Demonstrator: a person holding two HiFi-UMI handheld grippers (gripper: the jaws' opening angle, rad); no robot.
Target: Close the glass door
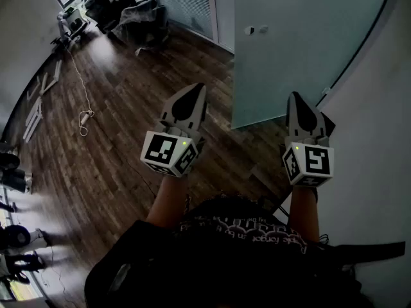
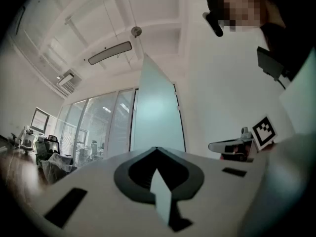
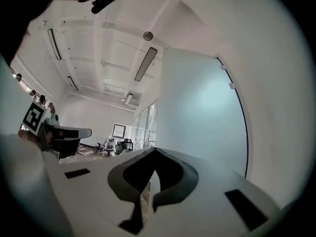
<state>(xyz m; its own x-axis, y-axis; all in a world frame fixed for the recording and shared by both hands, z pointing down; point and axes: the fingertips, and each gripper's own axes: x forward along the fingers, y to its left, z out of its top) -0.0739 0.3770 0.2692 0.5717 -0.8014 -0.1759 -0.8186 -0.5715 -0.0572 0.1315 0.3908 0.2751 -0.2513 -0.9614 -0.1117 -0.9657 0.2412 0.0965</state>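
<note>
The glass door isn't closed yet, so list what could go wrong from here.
Both the left claw and right claw are shut and empty; a closed tip may slip on the smooth glass door. The right claw is near the door's wall-side edge and could get pinched. The loose cable on the floor could trip a step leftward.

Frosted glass door (image 1: 302,43), upright in the frame's upper right.
A tall, pale blue-green translucent panel fills the head view's upper right. Its lower edge runs just above centre-right, a small fitting (image 1: 250,29) sits near its left edge, and a thin dark line borders its right side.
</note>
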